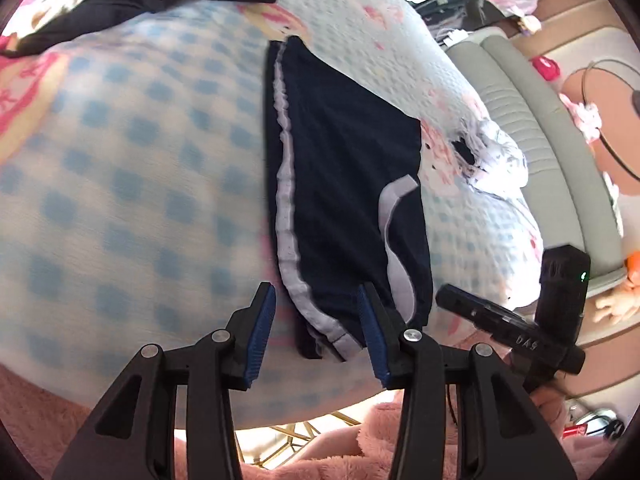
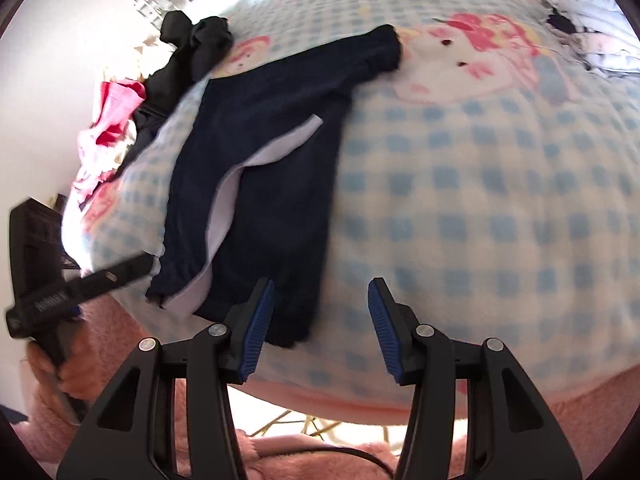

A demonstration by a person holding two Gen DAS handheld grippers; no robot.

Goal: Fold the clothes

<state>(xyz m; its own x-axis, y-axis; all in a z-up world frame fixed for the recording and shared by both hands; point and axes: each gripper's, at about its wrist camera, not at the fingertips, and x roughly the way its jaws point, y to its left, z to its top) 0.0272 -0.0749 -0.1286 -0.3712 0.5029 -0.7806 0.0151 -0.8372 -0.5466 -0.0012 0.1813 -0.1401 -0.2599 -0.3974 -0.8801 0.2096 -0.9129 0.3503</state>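
Both my claws hang open: my left claw (image 1: pixel 316 320) straddles the near hem of the navy shorts (image 1: pixel 344 184), my right claw (image 2: pixel 320 316) hovers at their corner, gripping nothing. Folding looks barely begun; they lie spread, white trim showing. Beneath is a blue-checked blanket (image 1: pixel 132 168); beyond, black clothes (image 2: pixel 188 44) wait, then a grey sofa (image 1: pixel 532 128).

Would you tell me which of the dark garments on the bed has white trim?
The navy shorts lying flat by the grippers have white piping along the leg edges. The black garment bunched at the bed's far edge shows no trim.
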